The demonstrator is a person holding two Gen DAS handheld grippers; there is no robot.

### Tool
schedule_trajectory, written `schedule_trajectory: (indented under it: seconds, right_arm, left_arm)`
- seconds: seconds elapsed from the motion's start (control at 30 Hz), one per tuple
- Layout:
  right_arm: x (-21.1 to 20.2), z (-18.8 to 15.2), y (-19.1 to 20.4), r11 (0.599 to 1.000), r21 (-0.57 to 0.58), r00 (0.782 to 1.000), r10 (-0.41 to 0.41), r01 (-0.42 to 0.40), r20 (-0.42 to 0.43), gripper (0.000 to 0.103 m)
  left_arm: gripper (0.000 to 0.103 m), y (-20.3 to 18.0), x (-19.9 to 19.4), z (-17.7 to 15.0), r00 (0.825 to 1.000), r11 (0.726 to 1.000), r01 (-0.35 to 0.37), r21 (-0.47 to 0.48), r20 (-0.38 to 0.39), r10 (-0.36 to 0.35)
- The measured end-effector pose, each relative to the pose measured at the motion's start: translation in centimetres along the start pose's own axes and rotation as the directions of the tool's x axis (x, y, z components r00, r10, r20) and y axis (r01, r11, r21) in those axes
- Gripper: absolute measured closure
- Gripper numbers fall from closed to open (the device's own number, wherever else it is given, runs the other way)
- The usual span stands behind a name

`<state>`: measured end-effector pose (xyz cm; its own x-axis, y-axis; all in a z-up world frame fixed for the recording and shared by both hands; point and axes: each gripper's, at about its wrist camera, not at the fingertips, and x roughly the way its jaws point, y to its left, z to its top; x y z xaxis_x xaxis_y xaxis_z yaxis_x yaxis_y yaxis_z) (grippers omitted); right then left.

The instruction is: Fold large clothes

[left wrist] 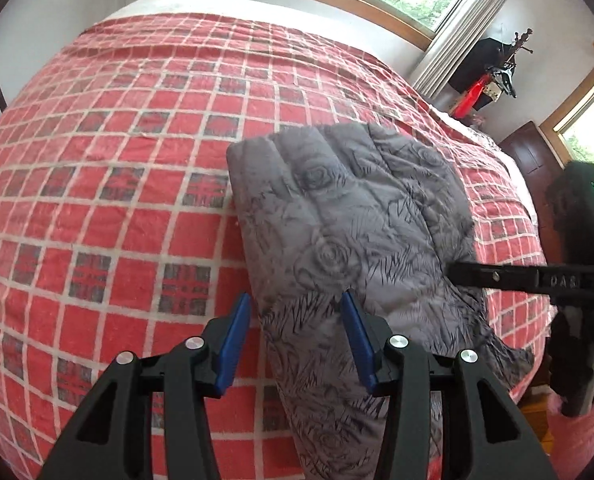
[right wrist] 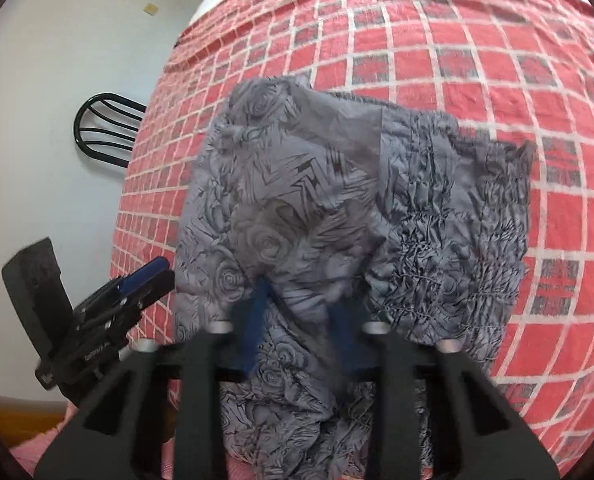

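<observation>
Two black handheld grippers with blue finger pads work over a grey rose-printed garment (left wrist: 349,216) lying partly folded on the near edge of a bed under a red-and-white checked bedspread (left wrist: 117,152). The left gripper (left wrist: 297,340) stands half open at the garment's near left edge, its pads astride the cloth without pinching it. The right gripper (right wrist: 301,316) is blurred in its own view; its jaws have closed nearly together on a bunched fold at the garment's near side.

Bare bedspread (left wrist: 97,160) left of garment (left wrist: 357,220).
</observation>
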<state>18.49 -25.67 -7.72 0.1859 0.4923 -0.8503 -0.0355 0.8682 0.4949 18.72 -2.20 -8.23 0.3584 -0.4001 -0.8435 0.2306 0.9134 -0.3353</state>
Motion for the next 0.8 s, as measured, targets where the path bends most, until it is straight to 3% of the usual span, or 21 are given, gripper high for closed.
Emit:
schedule_trajectory:
  seconds: [0.13,0.3,0.47,0.57,0.63,0.73,0.8]
  right_arm:
    - [-3.2,-1.7,0.0,0.999,-0.023,0.997,0.045,-0.043,0.065,0.098]
    - [-5.3,-4.8,-0.8,1.000,0.002,0.996,0.012,-0.012,0.090,0.099]
    - [-3.3,-7.3,-4.0,0.995,0.085,0.998,-0.051,0.047,0.045,0.099]
    - [-3.1,-7.8,-4.9,0.994,0.109,0.998,-0.024,0.017,0.060,0.096]
    - [-3.9,-7.7,-4.8,0.993,0.115,0.997,-0.023,0.014,0.075,0.087]
    - [-5.5,-7.6,-4.8,0.993,0.110,0.992,-0.047,0.034,0.119,0.040]
    - [-5.7,-7.6,-5.3,0.993,0.118,0.992,-0.032,0.018,0.119,0.038]
  left_arm:
    - [0.056,-0.4,-0.4,0.6,1.000,1.000,0.009,0.001,0.011,-0.009]
    - [0.056,-2.3,-0.1,0.6,1.000,0.998,0.025,0.061,0.007,-0.025]
    - [0.056,-4.4,1.9,-0.4,0.998,0.992,0.053,0.117,-0.045,-0.048]
    - [0.055,-5.2,3.3,-0.7,0.998,0.988,0.026,0.153,-0.053,-0.018]
    - [0.055,-5.0,3.6,-0.5,0.998,0.989,0.024,0.144,-0.061,-0.016]
    - [0.055,-4.3,3.4,-0.3,0.996,0.992,0.054,0.114,-0.072,-0.046]
    - [0.054,-3.9,3.5,-0.3,0.996,0.993,0.061,0.105,-0.071,-0.053]
